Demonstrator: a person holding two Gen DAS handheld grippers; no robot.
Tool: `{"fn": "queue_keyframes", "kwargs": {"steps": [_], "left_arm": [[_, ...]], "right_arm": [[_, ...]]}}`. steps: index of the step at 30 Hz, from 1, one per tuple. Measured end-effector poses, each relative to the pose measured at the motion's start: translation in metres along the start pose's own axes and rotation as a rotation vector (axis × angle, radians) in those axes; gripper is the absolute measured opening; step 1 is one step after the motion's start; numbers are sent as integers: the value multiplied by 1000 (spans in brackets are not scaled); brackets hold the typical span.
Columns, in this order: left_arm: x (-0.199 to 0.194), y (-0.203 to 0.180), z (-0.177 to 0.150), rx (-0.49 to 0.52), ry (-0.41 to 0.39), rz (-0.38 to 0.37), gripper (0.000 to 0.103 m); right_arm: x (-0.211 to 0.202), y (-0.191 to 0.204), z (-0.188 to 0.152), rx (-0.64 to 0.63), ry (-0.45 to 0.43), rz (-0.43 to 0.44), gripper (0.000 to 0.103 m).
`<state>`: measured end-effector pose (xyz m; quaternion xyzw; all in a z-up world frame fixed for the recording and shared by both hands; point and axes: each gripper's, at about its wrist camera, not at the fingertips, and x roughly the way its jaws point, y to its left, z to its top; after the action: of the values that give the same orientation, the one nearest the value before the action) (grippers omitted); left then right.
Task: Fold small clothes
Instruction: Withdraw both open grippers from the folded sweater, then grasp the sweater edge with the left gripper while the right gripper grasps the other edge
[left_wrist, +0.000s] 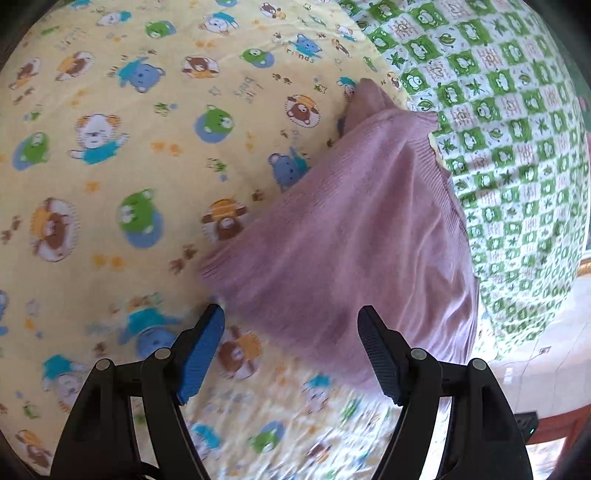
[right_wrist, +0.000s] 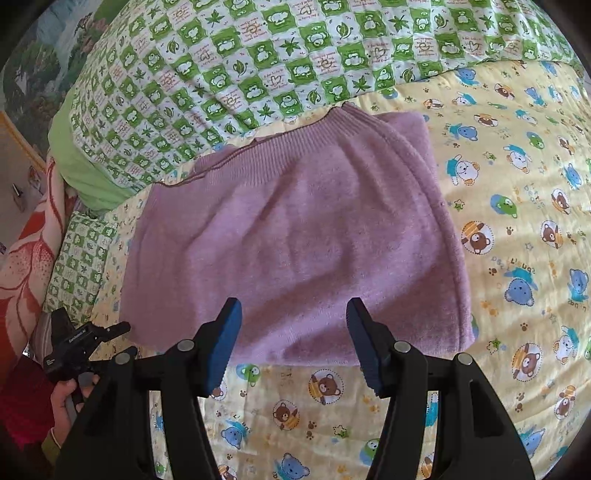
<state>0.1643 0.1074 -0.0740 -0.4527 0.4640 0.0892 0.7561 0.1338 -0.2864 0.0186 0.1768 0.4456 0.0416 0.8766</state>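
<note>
A small mauve knitted garment lies folded flat on a yellow bear-print sheet, its ribbed hem toward the green quilt. It also shows in the left wrist view, running diagonally. My right gripper is open and empty, its fingertips just above the garment's near edge. My left gripper is open and empty, hovering over the garment's near corner. The left gripper also shows at the lower left of the right wrist view, held in a hand.
A green-and-white checked quilt lies bunched along the far side of the bed, also in the left wrist view. A red floral cloth lies at the left. Floor tiles show past the bed's edge.
</note>
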Motion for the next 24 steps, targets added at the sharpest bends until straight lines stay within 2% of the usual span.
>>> {"fn": "queue_keyframes", "kwargs": {"steps": [7, 9, 10, 11, 12, 13, 16, 19, 24], "left_arm": [[15, -13, 10, -26, -46, 18, 76], [18, -19, 12, 2, -63, 26, 61], [21, -22, 13, 25, -59, 24, 36], [25, -24, 14, 43, -43, 23, 28], [26, -26, 14, 51, -43, 29, 27], [25, -28, 15, 60, -52, 33, 18], [21, -43, 13, 125, -79, 54, 13], [16, -72, 6, 233, -97, 85, 12], [4, -140, -19, 465, -144, 28, 11]], "right_arm": [[8, -6, -1, 11, 29, 1, 60], [10, -11, -1, 20, 33, -6, 61], [11, -13, -1, 26, 35, -8, 61], [11, -15, 0, 30, 36, -9, 61], [12, -16, 0, 35, 39, -10, 61], [13, -18, 1, 36, 41, -11, 61], [14, -20, 2, 35, 43, -10, 61], [15, -23, 4, 43, 43, -10, 61], [15, -26, 12, 55, 36, 1, 61]]}}
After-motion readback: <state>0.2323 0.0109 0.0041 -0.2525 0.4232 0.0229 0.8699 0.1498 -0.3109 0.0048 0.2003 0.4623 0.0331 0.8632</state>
